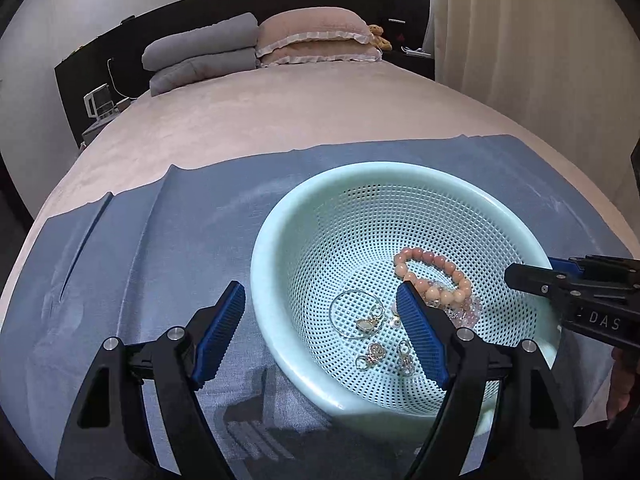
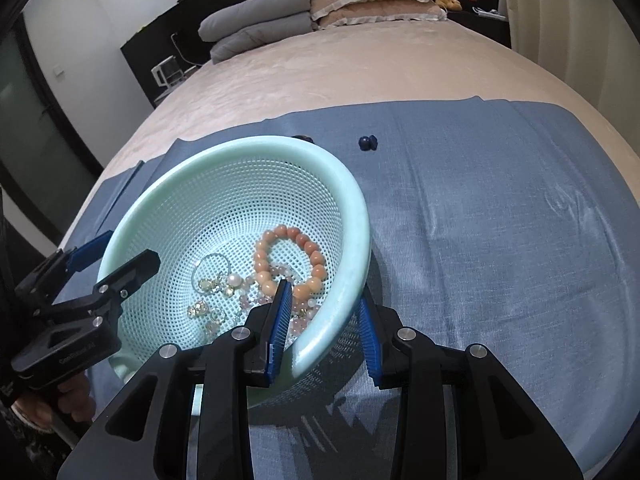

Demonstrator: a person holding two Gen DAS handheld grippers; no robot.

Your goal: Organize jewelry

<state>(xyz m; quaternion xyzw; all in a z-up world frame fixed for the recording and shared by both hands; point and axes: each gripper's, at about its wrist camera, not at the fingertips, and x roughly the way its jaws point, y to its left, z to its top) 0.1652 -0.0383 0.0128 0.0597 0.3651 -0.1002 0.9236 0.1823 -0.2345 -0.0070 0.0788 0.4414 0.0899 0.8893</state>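
Note:
A mint-green perforated basket [image 1: 280,216] [image 2: 352,200] sits on a blue cloth [image 1: 160,240] [image 2: 500,220] on the bed. Inside lie a peach bead bracelet [image 1: 436,276] [image 2: 308,248], a thin silver bangle [image 1: 340,300] [image 2: 208,260], several small earrings [image 1: 372,354] [image 2: 198,308] and a pale pink bead strand [image 2: 256,300]. My left gripper [image 1: 322,312] is open and straddles the basket's left rim, one finger inside. My right gripper [image 2: 324,300] is open and straddles the basket's near right rim, one finger inside, one outside.
A small dark blue object [image 2: 368,142] lies on the cloth beyond the basket. Grey folded bedding [image 1: 200,56] and pink pillows [image 1: 316,36] lie at the headboard. A curtain [image 1: 540,40] hangs on the right. A nightstand with items [image 1: 100,104] stands at the far left.

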